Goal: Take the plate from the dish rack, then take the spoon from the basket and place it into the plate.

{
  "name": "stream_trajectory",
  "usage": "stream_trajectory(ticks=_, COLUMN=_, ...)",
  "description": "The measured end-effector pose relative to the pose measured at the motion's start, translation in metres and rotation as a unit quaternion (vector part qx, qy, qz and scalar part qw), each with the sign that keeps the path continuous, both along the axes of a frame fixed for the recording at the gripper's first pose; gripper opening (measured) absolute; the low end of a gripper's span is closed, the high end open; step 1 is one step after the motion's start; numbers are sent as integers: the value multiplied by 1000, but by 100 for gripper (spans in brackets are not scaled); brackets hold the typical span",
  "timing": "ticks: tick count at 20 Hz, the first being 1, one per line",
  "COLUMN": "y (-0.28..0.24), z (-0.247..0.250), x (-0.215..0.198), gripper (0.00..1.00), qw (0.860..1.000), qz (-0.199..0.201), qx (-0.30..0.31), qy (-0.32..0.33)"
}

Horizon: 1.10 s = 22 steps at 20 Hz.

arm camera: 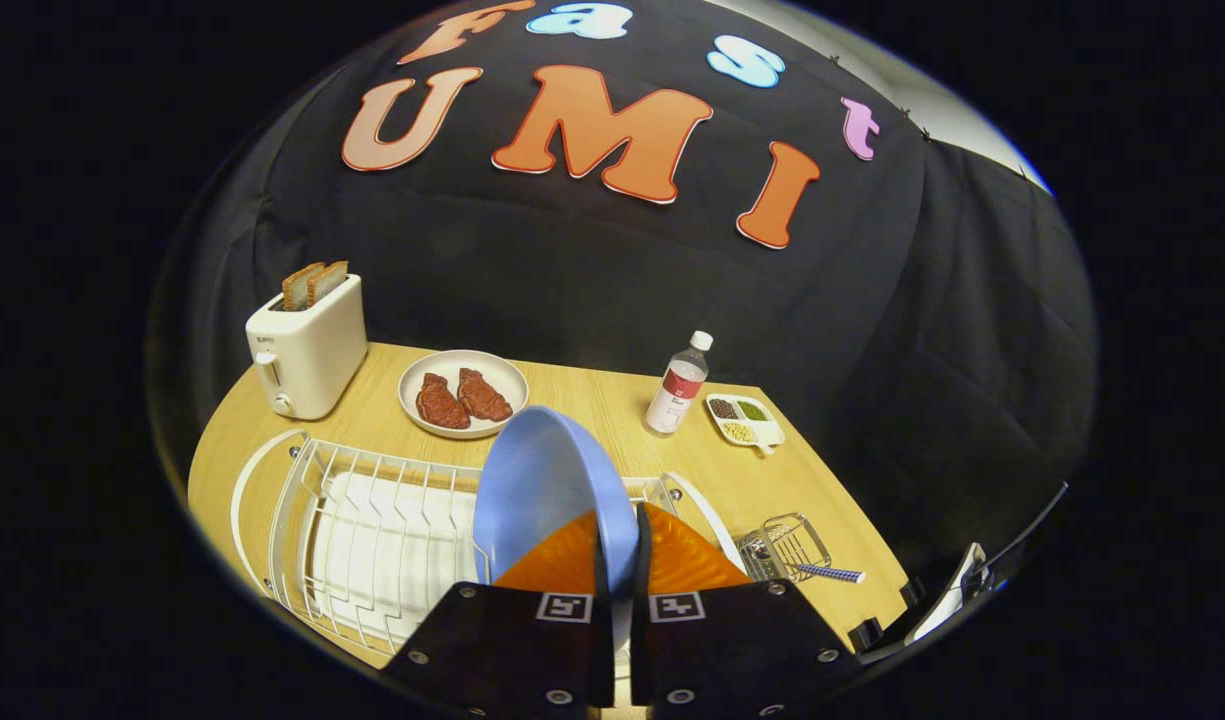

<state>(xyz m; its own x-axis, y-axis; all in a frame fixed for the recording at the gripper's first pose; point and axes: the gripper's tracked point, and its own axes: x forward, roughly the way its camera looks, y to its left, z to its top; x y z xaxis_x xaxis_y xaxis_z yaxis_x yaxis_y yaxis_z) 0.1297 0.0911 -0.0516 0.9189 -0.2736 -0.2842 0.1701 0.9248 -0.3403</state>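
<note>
A blue plate (pixel 542 490) stands on edge between my fingers, lifted above the white wire dish rack (pixel 372 530). My gripper (pixel 622 560) is shut on the plate's lower rim, one finger on each face. To the right of the fingers sits a small wire basket (pixel 792 545) on the wooden table (pixel 612 400). A spoon with a blue patterned handle (pixel 827 572) lies in the basket, its handle sticking out to the right.
A white toaster (pixel 307 345) with bread stands at the back left. Beyond the rack are a white plate with two pieces of meat (pixel 462 393), a bottle (pixel 680 385) and a small divided dish (pixel 742 418).
</note>
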Motion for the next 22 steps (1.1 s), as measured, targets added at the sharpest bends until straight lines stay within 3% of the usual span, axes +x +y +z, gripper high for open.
stream_trajectory(ticks=8, y=-13, z=36, x=-5, gripper=6, qw=999, qz=-15, qx=17, qy=-36)
stream_trajectory(ticks=15, y=-40, z=42, x=-46, gripper=6, qw=994, qz=-8, qx=102, qy=-32)
stream_trajectory(ticks=22, y=-83, z=17, x=-93, gripper=6, qw=984, qz=-22, qx=177, qy=-13)
